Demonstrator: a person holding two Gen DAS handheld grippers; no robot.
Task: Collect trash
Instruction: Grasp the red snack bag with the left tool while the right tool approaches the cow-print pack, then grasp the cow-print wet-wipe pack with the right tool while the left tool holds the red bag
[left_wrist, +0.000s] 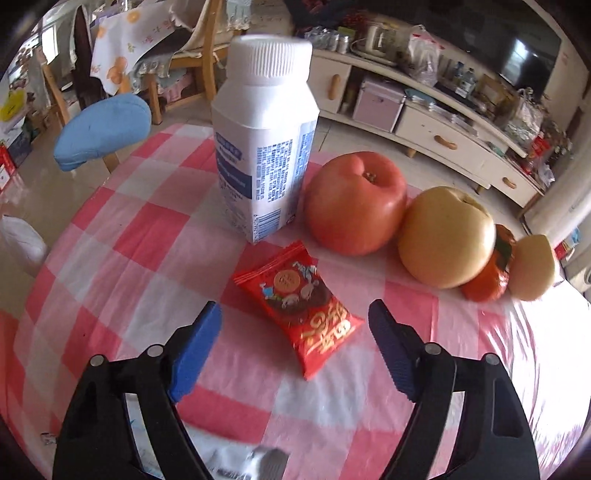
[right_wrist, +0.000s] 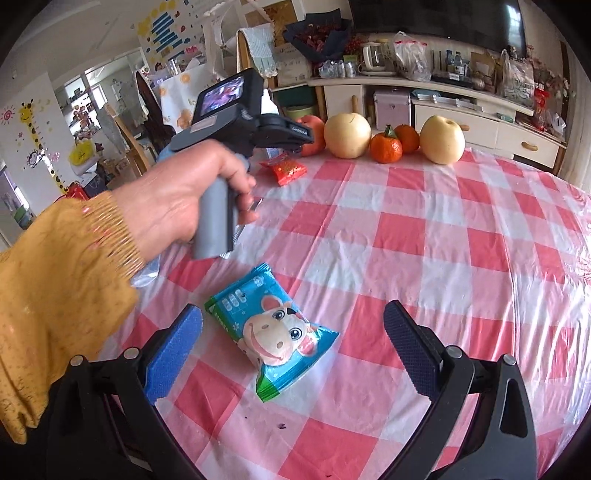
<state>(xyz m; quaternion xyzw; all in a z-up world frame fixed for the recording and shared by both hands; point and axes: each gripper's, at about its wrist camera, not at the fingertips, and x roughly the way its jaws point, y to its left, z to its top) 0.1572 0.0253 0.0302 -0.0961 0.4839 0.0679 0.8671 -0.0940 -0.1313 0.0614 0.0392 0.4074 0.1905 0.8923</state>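
Where left gripper (left_wrist: 295, 310) gapes (wide), red wrapper (left_wrist: 299, 308) lies between.

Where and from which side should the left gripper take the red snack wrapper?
Judging from the left wrist view, grip the red snack wrapper across its puffed middle, coming straight down. It lies flat and diagonal on the checked tablecloth, so turning the open left gripper to span the narrow width, clear of the crimped ends, seems best.
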